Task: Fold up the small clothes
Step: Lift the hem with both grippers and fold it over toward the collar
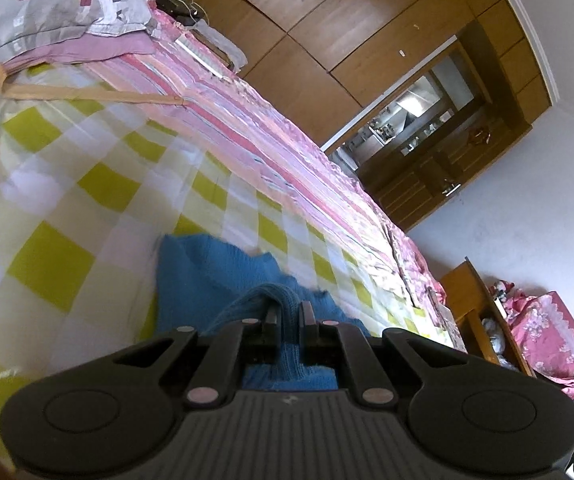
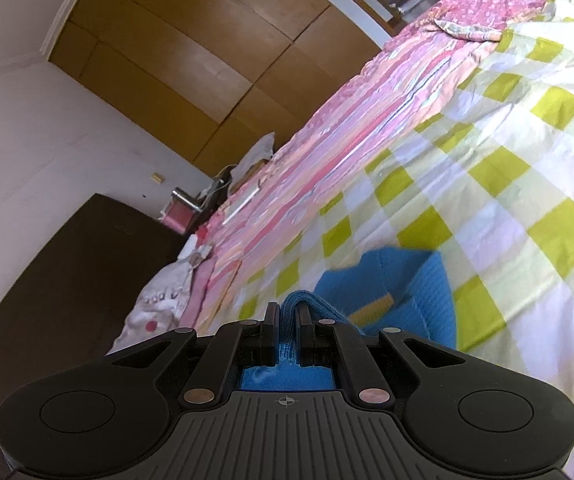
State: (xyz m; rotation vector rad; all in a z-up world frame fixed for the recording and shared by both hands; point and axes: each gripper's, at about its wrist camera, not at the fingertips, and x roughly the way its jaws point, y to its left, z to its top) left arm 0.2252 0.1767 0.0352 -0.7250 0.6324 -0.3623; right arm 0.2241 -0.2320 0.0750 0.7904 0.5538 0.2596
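A small blue knitted garment (image 1: 207, 280) hangs over the green-and-white checked sheet (image 1: 67, 184) of a bed. My left gripper (image 1: 289, 314) is shut on a bunched ribbed edge of it, with knit squeezed between the fingers. In the right wrist view the same blue garment (image 2: 415, 280) hangs from my right gripper (image 2: 287, 314), which is shut on another ribbed edge. Both views are tilted, and the cloth is lifted off the sheet (image 2: 487, 168) near the grippers. A tan label (image 2: 373, 307) shows inside the garment.
A pink striped blanket (image 1: 247, 120) runs along the far side of the bed. A grey pillow (image 1: 39, 4) lies at the head. Wooden wardrobes (image 1: 347, 32) stand behind the bed, and a wooden nightstand (image 1: 475, 312) with pink bedding (image 1: 547, 332) stands by the wall.
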